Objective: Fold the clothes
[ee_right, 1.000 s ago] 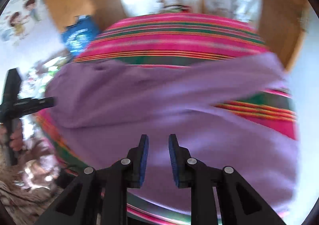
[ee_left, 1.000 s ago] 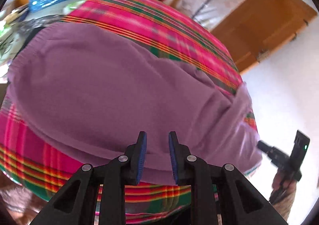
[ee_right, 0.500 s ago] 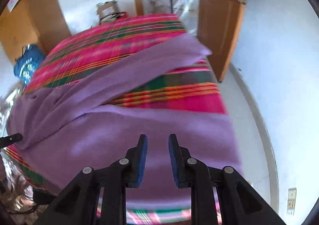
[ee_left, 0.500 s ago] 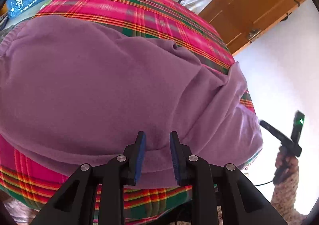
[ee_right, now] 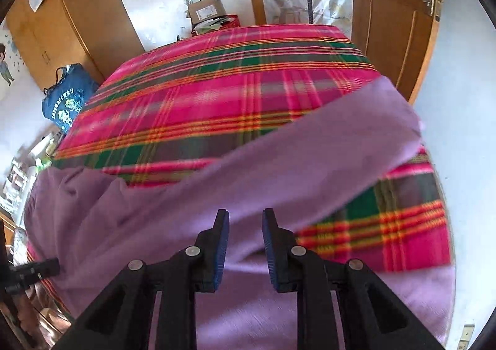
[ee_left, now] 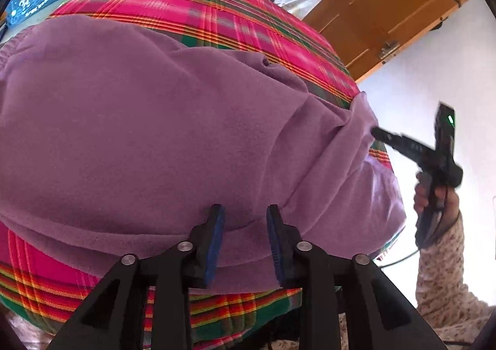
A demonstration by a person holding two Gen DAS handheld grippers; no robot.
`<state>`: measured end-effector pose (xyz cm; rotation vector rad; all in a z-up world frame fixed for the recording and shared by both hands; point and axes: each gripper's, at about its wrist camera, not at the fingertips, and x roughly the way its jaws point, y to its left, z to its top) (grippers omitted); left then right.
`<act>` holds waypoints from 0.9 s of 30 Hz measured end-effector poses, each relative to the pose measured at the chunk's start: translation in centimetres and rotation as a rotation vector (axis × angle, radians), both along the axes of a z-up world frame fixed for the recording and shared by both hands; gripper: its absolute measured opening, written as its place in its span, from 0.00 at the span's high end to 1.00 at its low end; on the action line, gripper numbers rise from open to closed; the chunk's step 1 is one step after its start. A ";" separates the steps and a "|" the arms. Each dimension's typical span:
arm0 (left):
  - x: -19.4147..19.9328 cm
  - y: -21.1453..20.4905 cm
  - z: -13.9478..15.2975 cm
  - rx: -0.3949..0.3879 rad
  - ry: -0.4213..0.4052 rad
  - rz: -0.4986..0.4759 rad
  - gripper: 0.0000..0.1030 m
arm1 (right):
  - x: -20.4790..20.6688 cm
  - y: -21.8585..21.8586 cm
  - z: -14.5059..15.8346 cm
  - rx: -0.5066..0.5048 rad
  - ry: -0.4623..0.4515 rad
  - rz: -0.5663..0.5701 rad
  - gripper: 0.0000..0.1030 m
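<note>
- One purple sweater (ee_left: 161,139) spread on plaid bedspread (ee_right: 217,96), along its near edge; sleeve (ee_right: 325,148) angled toward right edge.
- left gripper (ee_left: 245,216) over sweater hem, jaws opening, nothing pinched.
- right gripper (ee_right: 245,220) narrow gap, above sleeve, nothing held.
- Wooden door (ee_left: 387,9) past far corner.

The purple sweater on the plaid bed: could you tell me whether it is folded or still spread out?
Mostly spread: the purple sweater covers much of the plaid bed, one sleeve stretched out diagonally.
</note>
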<state>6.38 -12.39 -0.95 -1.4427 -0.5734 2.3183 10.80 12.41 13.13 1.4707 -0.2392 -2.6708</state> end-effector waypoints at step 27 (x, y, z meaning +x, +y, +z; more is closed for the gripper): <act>0.2 0.1 -0.1 -0.004 0.035 -0.052 0.68 | -9.3 -0.4 -2.7 0.123 -0.240 -0.171 0.75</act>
